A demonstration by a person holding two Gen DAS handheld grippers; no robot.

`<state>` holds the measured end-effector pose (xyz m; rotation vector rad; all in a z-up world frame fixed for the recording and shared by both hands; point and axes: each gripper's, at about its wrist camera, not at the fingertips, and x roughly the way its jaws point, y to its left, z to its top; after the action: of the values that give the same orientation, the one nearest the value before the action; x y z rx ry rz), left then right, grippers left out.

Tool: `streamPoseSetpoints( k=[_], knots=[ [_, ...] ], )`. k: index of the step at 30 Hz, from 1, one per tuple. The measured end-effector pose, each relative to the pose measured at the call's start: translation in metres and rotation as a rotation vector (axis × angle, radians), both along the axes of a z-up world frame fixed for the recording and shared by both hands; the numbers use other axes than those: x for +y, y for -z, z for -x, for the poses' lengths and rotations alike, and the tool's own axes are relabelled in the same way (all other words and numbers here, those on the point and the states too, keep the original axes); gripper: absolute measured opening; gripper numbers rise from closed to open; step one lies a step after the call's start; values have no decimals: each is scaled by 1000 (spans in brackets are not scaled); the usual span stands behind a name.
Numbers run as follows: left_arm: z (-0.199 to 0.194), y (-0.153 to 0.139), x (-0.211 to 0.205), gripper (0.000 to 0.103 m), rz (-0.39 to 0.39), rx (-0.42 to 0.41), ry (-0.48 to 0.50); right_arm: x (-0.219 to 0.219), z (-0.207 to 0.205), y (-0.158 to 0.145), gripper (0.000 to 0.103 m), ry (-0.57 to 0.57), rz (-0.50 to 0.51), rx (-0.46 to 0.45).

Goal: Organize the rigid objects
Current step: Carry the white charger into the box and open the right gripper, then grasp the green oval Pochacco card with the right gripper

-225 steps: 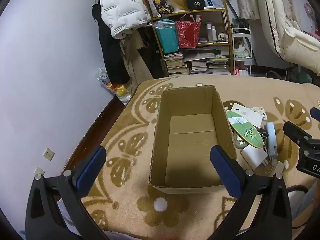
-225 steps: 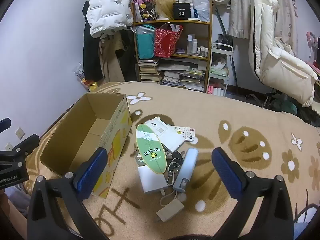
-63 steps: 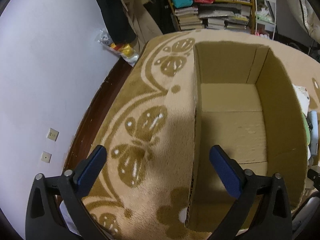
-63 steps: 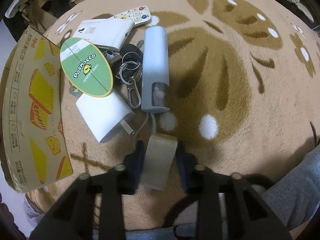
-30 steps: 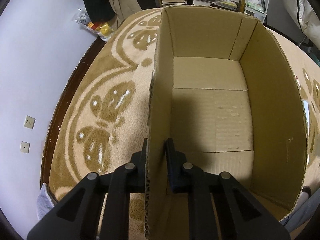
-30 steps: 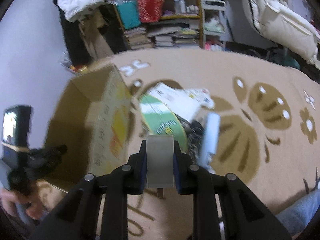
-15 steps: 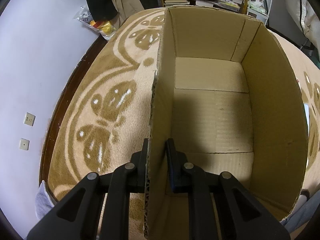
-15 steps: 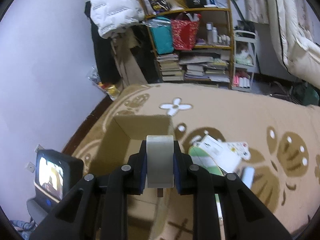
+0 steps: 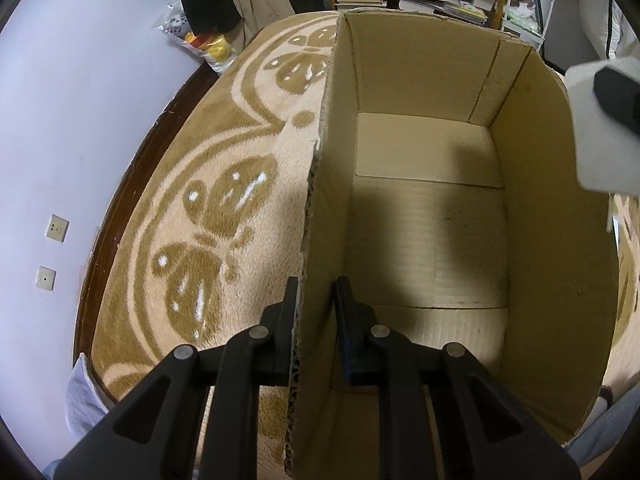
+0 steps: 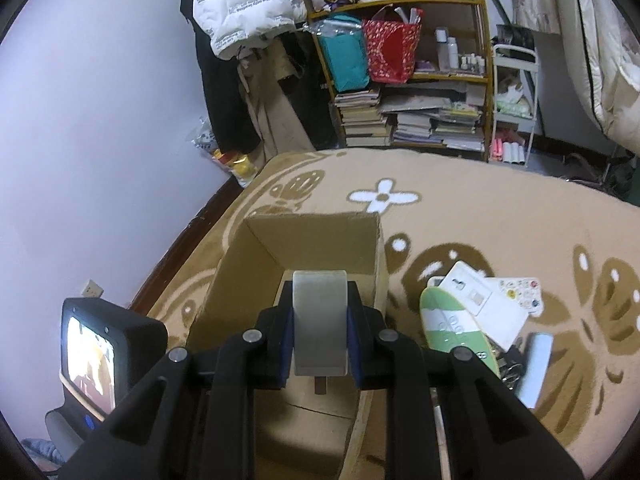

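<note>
An open cardboard box (image 9: pixel 552 240) stands on the patterned rug, empty inside. My left gripper (image 9: pixel 316 304) is shut on the box's left wall (image 9: pixel 320 216) near its front corner. My right gripper (image 10: pixel 320 320) is shut on a grey-white charger block (image 10: pixel 319 320) and holds it above the box (image 10: pixel 312 236). The block also shows at the right edge of the left wrist view (image 9: pixel 600 128), above the box's right wall. A green oval case (image 10: pixel 456 328), a white flat box (image 10: pixel 484 304), keys (image 10: pixel 510 364) and a pale blue cylinder (image 10: pixel 536 368) lie on the rug right of the box.
A bookshelf (image 10: pixel 412 80) with bags and stacked books stands past the rug. A wall (image 9: pixel 60 120) with sockets runs along the left. The left gripper's screen unit (image 10: pixel 96 352) sits at the lower left of the right wrist view.
My right gripper has carried the charger block from over the rug to above the box, and it now shows in the left wrist view. My left gripper keeps its hold on the box wall.
</note>
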<state>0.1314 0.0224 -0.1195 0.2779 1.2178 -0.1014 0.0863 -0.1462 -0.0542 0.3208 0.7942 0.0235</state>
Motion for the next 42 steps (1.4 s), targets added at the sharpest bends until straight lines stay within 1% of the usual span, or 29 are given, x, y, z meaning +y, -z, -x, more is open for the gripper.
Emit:
streamPoseSetpoints(
  k=[9,13,15,16,17,18,20,21,23,24,26,28,31,35,38,42],
  knots=[
    [-2,1,1,17,3,3,-7,-1,-6,17,24,-14,6,49],
    [-1,1,1,17,10,5,1,-1,-3,13,25,-21,17,28],
    [0,2,0,17,-9,-3,3,-3,-2,8,27,-21,27,18],
    [0,3,0,17,-14,-4,6,-4,-1,5,33,-18,39,13],
    [1,4,0,17,-18,-5,6,-5,1,2,44,-17,52,6],
    [1,4,1,17,-17,-4,5,-8,3,-2,48,-13,75,-6],
    [1,3,2,17,-5,-1,-1,-12,6,-7,62,-10,109,-24],
    [1,3,3,17,0,1,-4,-15,7,-9,66,-7,125,-29],
    [0,4,4,17,4,4,-7,-25,10,-11,80,5,134,-32],
    [0,3,4,17,3,4,-7,-31,11,-12,82,22,136,-37],
    [0,3,4,17,2,4,-6,-41,16,-13,94,61,151,-51],
    [0,3,4,17,-2,3,-5,-48,18,-13,102,75,176,-59],
    [0,3,3,17,-6,2,-4,-55,17,-9,103,69,210,-54],
    [0,3,2,17,-8,1,-3,-60,17,4,103,68,244,-31],
    [0,3,1,17,-11,0,-1,-63,20,20,103,52,253,-20],
    [0,3,0,17,-17,-2,2,-68,24,45,103,42,249,18]
  ],
)
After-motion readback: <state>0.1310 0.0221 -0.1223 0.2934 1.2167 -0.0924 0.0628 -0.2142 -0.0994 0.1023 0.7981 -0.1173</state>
